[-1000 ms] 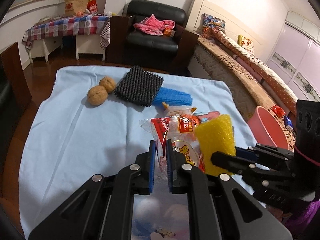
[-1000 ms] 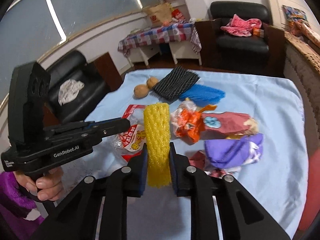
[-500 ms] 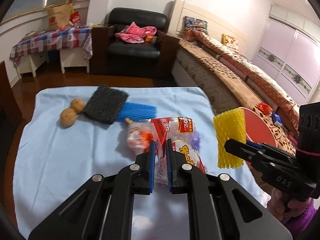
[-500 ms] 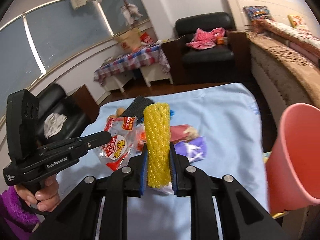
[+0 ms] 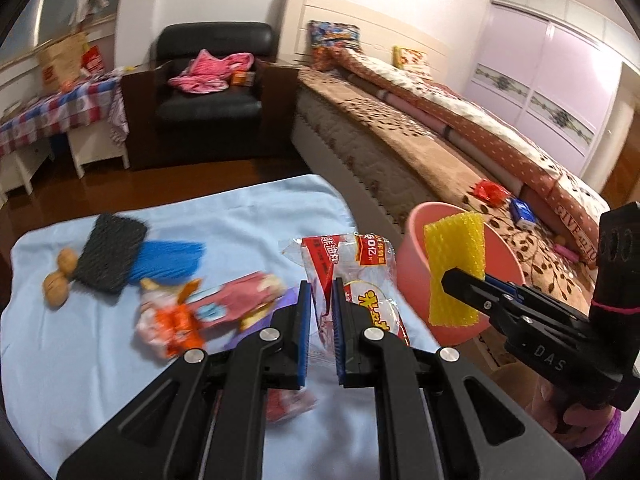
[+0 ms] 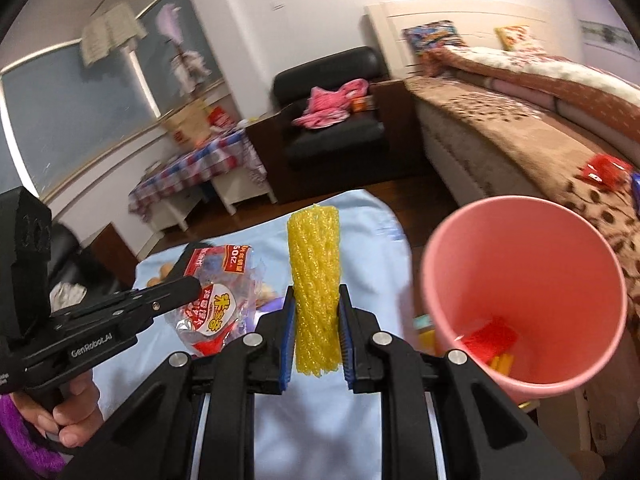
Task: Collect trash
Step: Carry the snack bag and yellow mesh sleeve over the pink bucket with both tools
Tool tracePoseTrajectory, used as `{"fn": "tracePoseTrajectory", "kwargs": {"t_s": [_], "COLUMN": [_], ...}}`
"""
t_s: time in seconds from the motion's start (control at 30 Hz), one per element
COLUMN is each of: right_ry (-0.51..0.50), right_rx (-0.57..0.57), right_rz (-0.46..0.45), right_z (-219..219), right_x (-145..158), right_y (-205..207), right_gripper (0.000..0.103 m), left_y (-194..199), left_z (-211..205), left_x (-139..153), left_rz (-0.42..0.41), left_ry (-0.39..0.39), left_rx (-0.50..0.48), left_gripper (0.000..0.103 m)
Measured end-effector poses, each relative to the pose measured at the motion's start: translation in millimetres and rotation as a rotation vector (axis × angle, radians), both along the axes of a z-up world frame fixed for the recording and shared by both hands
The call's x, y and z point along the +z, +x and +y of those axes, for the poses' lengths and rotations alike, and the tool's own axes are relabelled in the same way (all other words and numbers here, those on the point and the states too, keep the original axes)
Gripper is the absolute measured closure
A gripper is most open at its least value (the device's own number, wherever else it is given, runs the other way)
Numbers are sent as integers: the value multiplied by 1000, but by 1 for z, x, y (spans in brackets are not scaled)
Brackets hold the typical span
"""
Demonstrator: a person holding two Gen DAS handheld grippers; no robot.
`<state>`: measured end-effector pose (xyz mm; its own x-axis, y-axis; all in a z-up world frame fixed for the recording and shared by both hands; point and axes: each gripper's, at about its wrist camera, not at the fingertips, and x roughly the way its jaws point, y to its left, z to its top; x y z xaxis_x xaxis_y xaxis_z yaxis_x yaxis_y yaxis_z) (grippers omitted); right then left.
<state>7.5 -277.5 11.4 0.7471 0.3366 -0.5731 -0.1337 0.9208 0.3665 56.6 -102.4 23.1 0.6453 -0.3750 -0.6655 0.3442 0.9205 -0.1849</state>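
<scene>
Left gripper (image 5: 321, 316) clamps a snack wrapper (image 5: 352, 272); right gripper (image 6: 316, 332) clamps yellow foam netting (image 6: 316, 280) left of the pink bin's (image 6: 520, 264) rim, beyond the table's (image 5: 100, 360) right edge.

2 walnuts (image 5: 60, 280), 3 foam nets: 1 yellow (image 6: 316, 292), 1 black (image 5: 110, 258), 1 blue (image 5: 168, 258); 1 pink bin (image 6: 524, 296); 2 grippers.

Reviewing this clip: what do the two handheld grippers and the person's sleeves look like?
Both are black plastic pistol-grip tools. The left gripper and right gripper have angular black fingers with silver screws and blue ribbed pads. White lettering on the left one's body reads "GenRobot.AI"; the right one's reads "DAS". A pink band wraps the right one's upright block. Fuzzy purple sleeves show at both wrists. No cables visible.
</scene>
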Motion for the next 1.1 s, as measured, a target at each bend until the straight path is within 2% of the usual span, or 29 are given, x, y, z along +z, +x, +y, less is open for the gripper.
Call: {"fn": "tracePoseTrajectory", "kwargs": {"t_s": [0.47,0.63,1.1], "right_ry": [5,-33,-87], "right_rx": [-213,-271,-362], "right_rz": [5,-6,-12], "right_z": [-81,-97,-125], "right_x": [-16,-20,-32], "right_y": [0,-1,6], "right_gripper": [85,84,84], "left_y": [24,31,56], "left_z": [-88,-113,-155], "left_x": [-1,-5,-18], "left_rz": [-8,-10,9], "left_ry": [33,57,92], "left_rx": [-92,-121,-118], "left_gripper": [93,93,93]}}
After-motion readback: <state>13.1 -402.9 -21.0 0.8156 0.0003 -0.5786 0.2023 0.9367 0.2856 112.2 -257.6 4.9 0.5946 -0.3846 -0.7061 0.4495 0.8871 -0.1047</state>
